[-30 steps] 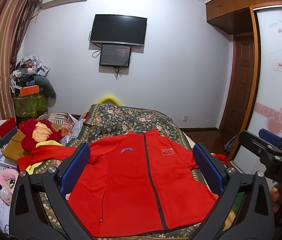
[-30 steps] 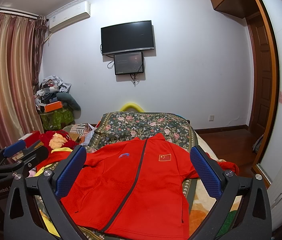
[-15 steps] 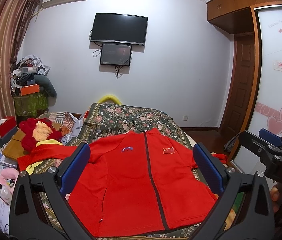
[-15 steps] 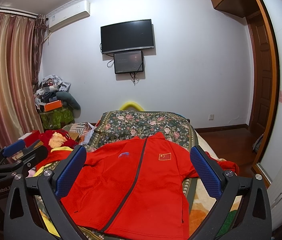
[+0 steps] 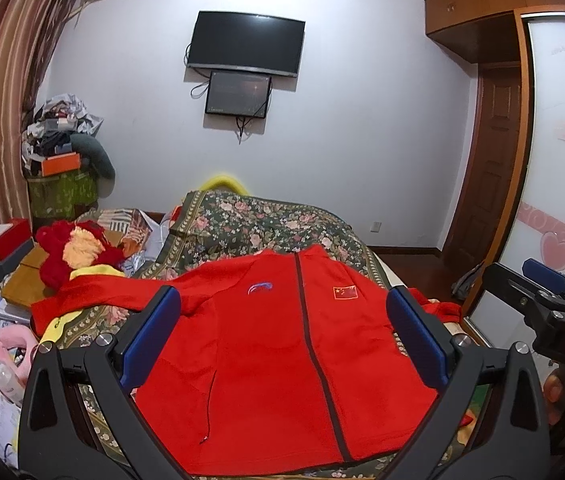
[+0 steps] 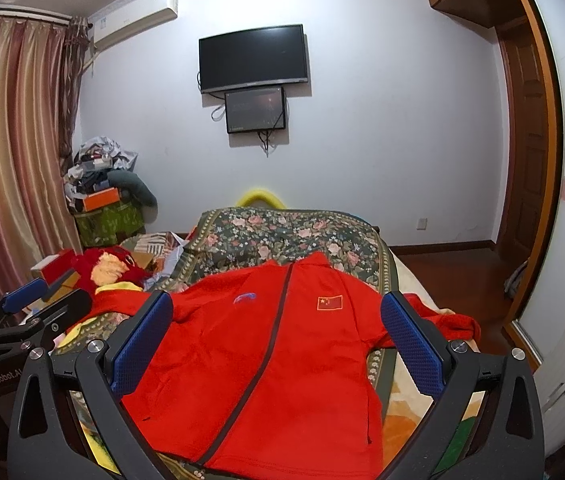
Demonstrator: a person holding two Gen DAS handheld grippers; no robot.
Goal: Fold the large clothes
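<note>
A red zip-front jacket (image 5: 282,360) lies face up and spread flat on a floral bedspread (image 5: 258,224), its collar toward the wall-mounted television (image 5: 245,43). The left gripper (image 5: 282,336) and right gripper (image 6: 278,340) hover over the jacket's hem end, jaws spread wide and holding nothing. Over the past second little has changed beyond a slight drift of both views, so folding has apparently not begun. The sleeve on the plush-toy (image 5: 78,250) side trails off the bedspread; the opposite cuff is only partly visible.
</note>
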